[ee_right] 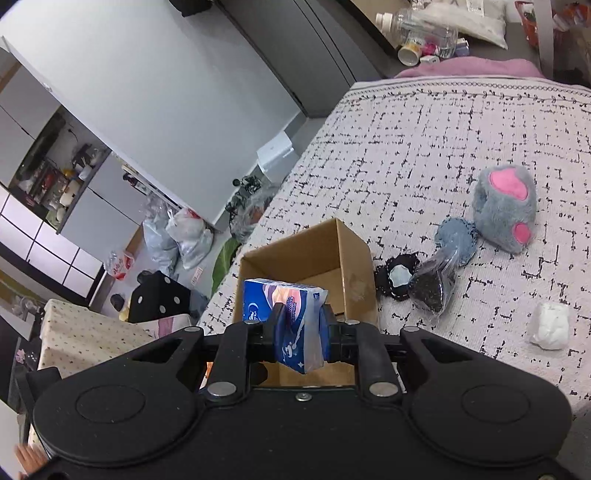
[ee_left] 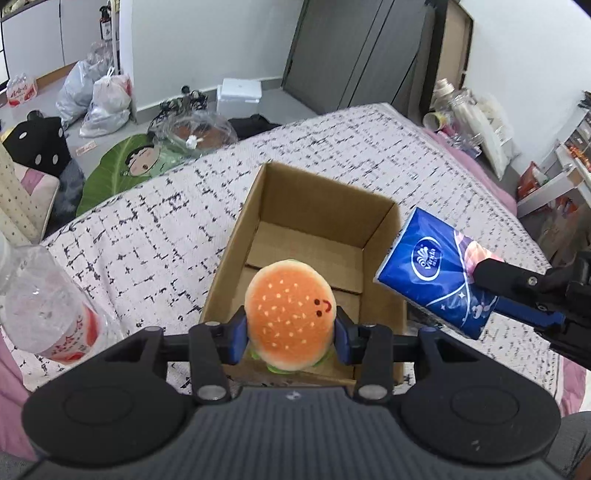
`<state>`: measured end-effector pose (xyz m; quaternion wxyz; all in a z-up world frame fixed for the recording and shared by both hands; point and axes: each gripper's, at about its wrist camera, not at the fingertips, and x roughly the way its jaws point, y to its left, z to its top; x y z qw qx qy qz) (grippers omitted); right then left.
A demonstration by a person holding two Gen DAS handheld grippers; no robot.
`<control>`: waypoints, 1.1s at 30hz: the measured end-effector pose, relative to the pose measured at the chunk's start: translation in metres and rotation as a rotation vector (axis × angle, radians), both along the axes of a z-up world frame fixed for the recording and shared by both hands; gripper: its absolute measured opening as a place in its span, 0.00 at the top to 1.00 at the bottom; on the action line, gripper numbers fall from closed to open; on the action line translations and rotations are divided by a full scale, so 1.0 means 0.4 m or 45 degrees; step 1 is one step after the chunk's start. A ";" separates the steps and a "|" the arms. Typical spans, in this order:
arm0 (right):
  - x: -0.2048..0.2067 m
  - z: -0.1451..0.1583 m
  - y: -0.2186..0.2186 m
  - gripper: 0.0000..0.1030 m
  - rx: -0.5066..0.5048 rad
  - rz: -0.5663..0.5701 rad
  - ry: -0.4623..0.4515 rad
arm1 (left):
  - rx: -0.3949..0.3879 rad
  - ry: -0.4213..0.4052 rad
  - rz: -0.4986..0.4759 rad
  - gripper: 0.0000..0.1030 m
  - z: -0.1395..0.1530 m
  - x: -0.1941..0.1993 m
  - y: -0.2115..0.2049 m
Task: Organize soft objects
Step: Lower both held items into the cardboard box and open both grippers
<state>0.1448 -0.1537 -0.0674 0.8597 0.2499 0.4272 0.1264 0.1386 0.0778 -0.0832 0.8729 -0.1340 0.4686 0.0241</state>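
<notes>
An open cardboard box [ee_left: 236, 236] stands on the patterned bed cover and looks empty inside. My left gripper [ee_left: 290, 334] is shut on a plush burger [ee_left: 290, 310] and holds it over the box's near end. My right gripper [ee_right: 301, 334] is shut on a blue tissue pack [ee_right: 284, 301], held at the box's [ee_right: 354, 254] near right edge. The pack [ee_left: 428, 269] and the right gripper's fingers [ee_left: 506, 280] also show in the left wrist view. A grey plush paw [ee_right: 506, 206], a blue and black bagged item [ee_right: 439, 273], a black plush piece [ee_right: 395, 277] and a white soft lump [ee_right: 550, 325] lie right of the box.
A plastic water bottle [ee_left: 44, 299] lies on the bed left of the box. Cushions, bags and a black stool [ee_left: 40, 144] clutter the floor beyond the bed. Bottles and cups [ee_right: 424, 33] stand past the bed's far end.
</notes>
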 end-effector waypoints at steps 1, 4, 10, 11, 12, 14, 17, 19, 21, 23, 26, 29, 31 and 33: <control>0.003 -0.004 0.002 0.81 -0.002 0.000 0.007 | 0.007 0.008 -0.004 0.55 -0.006 0.004 0.000; 0.016 -0.021 0.008 0.81 -0.004 0.001 0.032 | 0.006 0.027 -0.026 0.52 -0.019 0.013 0.000; 0.035 -0.048 0.029 0.81 -0.002 0.012 0.075 | 0.017 0.041 -0.019 0.41 -0.017 0.015 0.013; 0.038 -0.052 0.033 0.81 -0.004 0.015 0.082 | 0.022 0.041 -0.013 0.41 -0.014 0.015 0.016; 0.040 -0.057 0.037 0.81 -0.005 0.017 0.090 | 0.023 0.038 -0.011 0.40 -0.009 0.016 0.020; 0.043 -0.065 0.047 0.81 -0.006 0.028 0.106 | 0.026 0.030 -0.001 0.40 0.000 0.010 0.027; 0.047 -0.077 0.062 0.76 -0.018 0.054 0.146 | 0.022 0.022 0.015 0.40 0.016 0.001 0.038; 0.048 -0.082 0.064 0.73 -0.014 0.051 0.190 | 0.026 0.015 0.026 0.40 0.026 -0.004 0.042; 0.040 -0.080 0.059 0.70 -0.017 0.042 0.197 | 0.035 0.003 0.031 0.40 0.037 -0.011 0.042; 0.030 -0.071 0.050 0.60 -0.013 0.041 0.190 | 0.050 -0.003 0.036 0.34 0.046 -0.016 0.040; 0.011 -0.046 0.032 0.50 -0.034 0.038 0.153 | 0.075 -0.019 0.041 0.27 0.062 -0.029 0.030; -0.003 -0.025 0.005 0.41 -0.047 0.034 0.133 | 0.090 -0.032 0.056 0.24 0.076 -0.041 0.020; -0.017 -0.012 -0.019 0.33 -0.060 0.025 0.109 | 0.097 -0.041 0.059 0.23 0.088 -0.049 0.009; -0.030 -0.001 -0.042 0.29 -0.082 0.019 0.086 | 0.107 -0.055 0.052 0.22 0.098 -0.059 -0.004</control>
